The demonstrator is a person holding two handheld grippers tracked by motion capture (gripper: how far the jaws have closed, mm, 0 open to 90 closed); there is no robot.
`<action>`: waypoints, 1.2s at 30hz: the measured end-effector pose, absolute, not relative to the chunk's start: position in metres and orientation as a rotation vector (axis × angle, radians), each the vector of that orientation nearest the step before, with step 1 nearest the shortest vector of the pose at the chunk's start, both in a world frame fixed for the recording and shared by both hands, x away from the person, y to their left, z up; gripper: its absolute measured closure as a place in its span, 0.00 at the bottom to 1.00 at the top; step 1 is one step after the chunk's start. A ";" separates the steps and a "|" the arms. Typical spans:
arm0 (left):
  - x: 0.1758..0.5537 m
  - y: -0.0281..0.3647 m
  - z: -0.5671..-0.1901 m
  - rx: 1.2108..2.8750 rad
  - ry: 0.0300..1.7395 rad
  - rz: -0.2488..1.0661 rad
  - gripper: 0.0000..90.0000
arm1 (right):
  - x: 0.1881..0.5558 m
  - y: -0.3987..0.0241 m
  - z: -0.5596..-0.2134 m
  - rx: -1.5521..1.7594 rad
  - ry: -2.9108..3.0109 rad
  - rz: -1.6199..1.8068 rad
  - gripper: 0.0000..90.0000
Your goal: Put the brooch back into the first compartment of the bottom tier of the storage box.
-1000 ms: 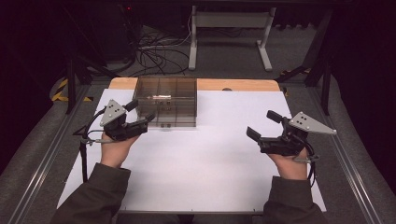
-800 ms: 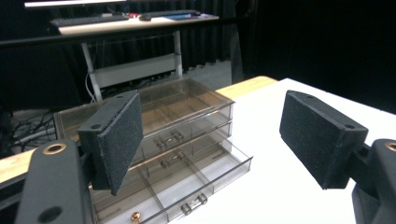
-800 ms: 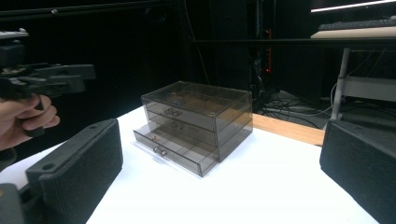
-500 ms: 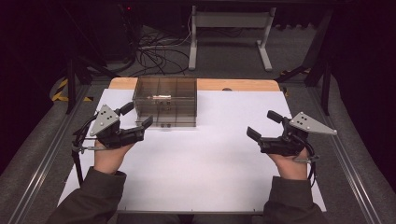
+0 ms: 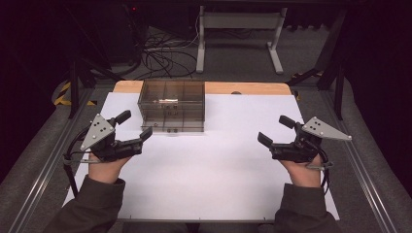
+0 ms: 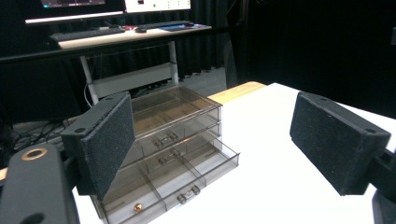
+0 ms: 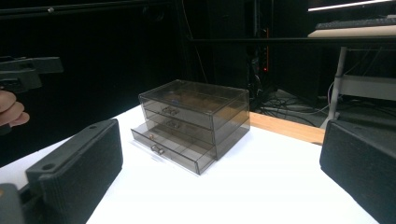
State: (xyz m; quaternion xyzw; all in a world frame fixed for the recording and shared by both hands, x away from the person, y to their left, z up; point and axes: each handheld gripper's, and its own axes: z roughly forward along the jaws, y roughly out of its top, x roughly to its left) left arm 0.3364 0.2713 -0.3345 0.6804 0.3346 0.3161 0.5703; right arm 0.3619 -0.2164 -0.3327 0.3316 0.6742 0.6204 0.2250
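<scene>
A smoky clear drawer box point(image 5: 171, 104) with three drawers stands at the back of the white mat, left of centre. Its bottom drawer point(image 6: 187, 179) is pulled out a little, and a small gold item point(image 6: 138, 207) lies in it. My left gripper point(image 5: 136, 124) hovers off the box's front left corner, a short gap away. Its jaws have just been opening and stand wide, with nothing between them point(image 6: 215, 126). My right gripper point(image 5: 273, 129) is held open over the mat's right side, well away from the box point(image 7: 196, 121), nothing between its pads point(image 7: 219, 172).
The white mat point(image 5: 218, 170) covers the table, with a wooden strip point(image 5: 243, 88) along the back edge. Metal rails point(image 5: 43, 165) run down both sides. Behind the table are floor cables point(image 5: 165, 60) and a desk frame point(image 5: 238, 22).
My left gripper has drawn back from the front of the box, leftward and toward the near edge, and its jaws stand wider. The right gripper has stayed put.
</scene>
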 end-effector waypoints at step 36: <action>0.300 0.304 -0.343 1.577 0.818 0.747 0.16 | 0.362 -0.217 -0.333 0.914 1.856 1.705 0.00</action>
